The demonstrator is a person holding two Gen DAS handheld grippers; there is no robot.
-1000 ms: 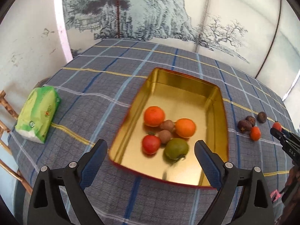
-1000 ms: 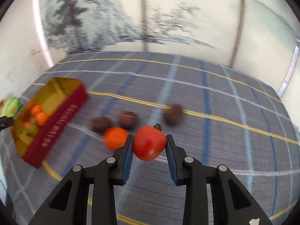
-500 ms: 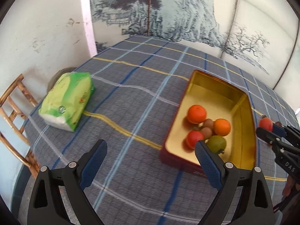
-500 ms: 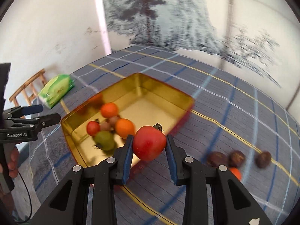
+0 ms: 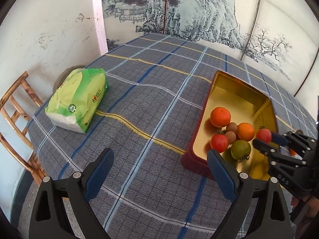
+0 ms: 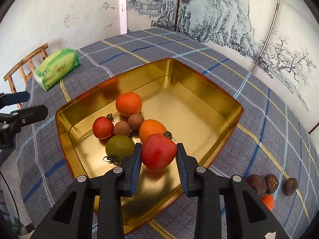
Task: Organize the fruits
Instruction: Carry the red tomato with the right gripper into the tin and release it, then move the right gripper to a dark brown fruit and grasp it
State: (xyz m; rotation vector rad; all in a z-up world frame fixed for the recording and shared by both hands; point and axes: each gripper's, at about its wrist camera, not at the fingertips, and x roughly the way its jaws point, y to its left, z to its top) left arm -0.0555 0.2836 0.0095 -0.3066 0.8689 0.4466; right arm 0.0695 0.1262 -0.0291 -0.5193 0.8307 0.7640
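- Right wrist view, closest in: the right gripper (image 6: pixel 159 155) has its fingers (image 6: pixel 133 160) clamped on a red tomato (image 6: pixel 158 151), one pad on each side, low centre of the frame. It hangs over the near part of the tin (image 6: pixel 219 97).
- Just past it, inside the gold tin: a green tomato (image 6: pixel 119 146) at the left finger, an orange (image 6: pixel 152 130) right behind the held tomato, two small brown fruits (image 6: pixel 128 124), another red tomato (image 6: pixel 103 127) on the left, and a second orange (image 6: pixel 129 104) furthest back. All bunched in the left half of the tin; the right half is bare gold.
- Lower right of that frame, on the table (image 6: pixel 269 119) outside the tin: three dark brown fruits (image 6: pixel 270 182) in a row, with one small orange fruit (image 6: pixel 267 201) in front of them.
- Left wrist view: the left gripper (image 5: pixel 159 169) sits at the bottom of the frame, fingers spread wide, nothing between them, just checked cloth under it. The right finger overlaps the tin's near corner in the picture.
- Further back, upper left in both views: a green tissue pack (image 5: pixel 77 99) near the table edge.
- Past that, a wooden chair (image 5: pixel 16 119) against the wall.
- At the very back, a painted landscape screen (image 5: pixel 199 10).
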